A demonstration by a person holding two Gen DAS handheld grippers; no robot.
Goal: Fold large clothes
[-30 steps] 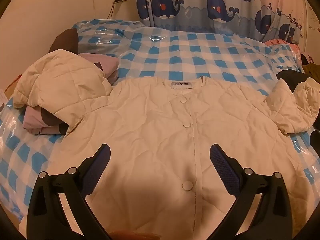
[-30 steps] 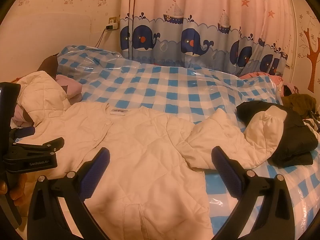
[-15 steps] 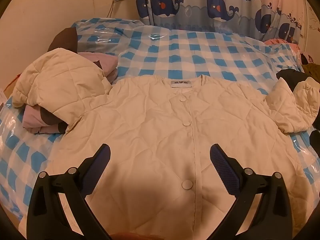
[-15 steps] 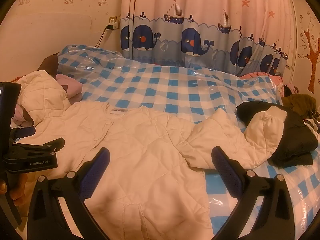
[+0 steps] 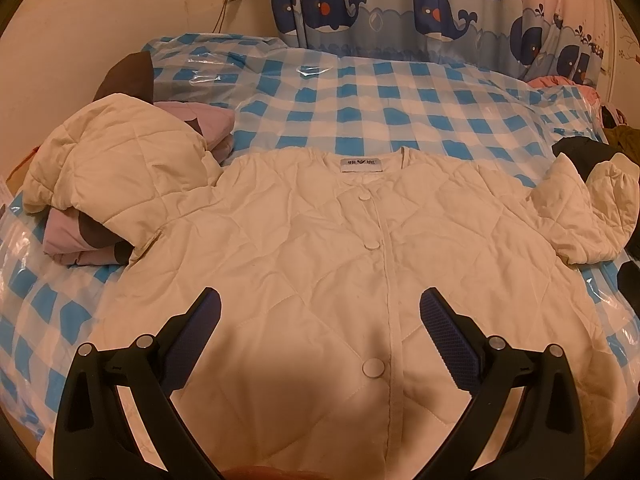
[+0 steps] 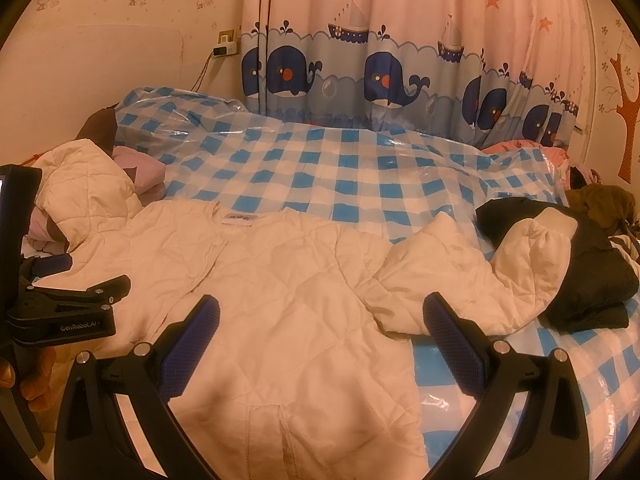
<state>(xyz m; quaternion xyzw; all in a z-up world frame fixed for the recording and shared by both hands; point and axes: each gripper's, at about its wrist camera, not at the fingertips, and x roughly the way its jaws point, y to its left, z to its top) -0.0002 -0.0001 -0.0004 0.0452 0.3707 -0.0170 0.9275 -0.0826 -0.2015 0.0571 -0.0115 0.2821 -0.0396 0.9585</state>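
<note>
Quilted cream jacket [image 5: 320, 248] lies ahead (unfolded); your 2 spread, empty grippers, left gripper [image 5: 320, 312] centred, right gripper [image 6: 320, 316] nearer its right sleeve [image 6: 460, 280].

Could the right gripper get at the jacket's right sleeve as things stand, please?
Probably yes: the right gripper is open, and the sleeve lies just ahead, draped onto the black garment, nothing covering it.

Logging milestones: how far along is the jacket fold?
Done: the cream quilted jacket lies spread flat, buttoned, on the checked bed cover. In hand: nothing; left gripper and right gripper hover open above it. Left: every fold; one sleeve drapes the pink pile, the other a dark garment.
</note>
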